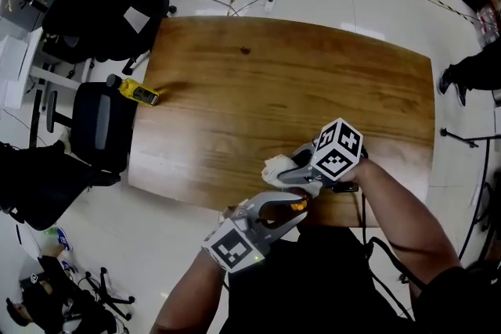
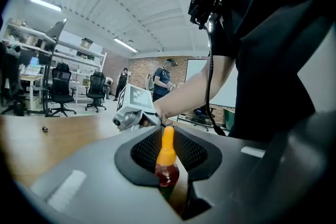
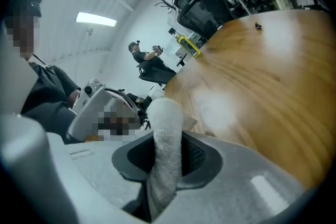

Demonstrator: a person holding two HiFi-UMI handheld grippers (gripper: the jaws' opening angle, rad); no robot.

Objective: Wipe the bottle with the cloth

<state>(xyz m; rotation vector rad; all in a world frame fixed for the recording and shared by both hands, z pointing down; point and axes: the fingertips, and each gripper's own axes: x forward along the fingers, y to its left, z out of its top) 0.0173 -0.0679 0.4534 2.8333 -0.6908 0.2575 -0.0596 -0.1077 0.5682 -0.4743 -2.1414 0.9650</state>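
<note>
A small bottle (image 2: 166, 162) of red sauce with an orange nozzle stands between the jaws of my left gripper (image 2: 169, 157), which is shut on it. In the head view that gripper (image 1: 290, 209) is over the table's near edge with the bottle's orange tip (image 1: 298, 205) showing. My right gripper (image 3: 167, 157) is shut on a white cloth (image 3: 164, 149), which sticks up past the jaws. From the head view the right gripper (image 1: 301, 170) is just beyond the left one, and the cloth (image 1: 276, 167) bulges out to its left. Cloth and bottle are close but apart.
The wooden table (image 1: 297, 90) stretches away from me. A yellow tool (image 1: 138, 91) lies at its left edge, beside a black office chair (image 1: 100, 125). More chairs and cables stand on the floor round about. Other people (image 2: 164, 78) are in the room's background.
</note>
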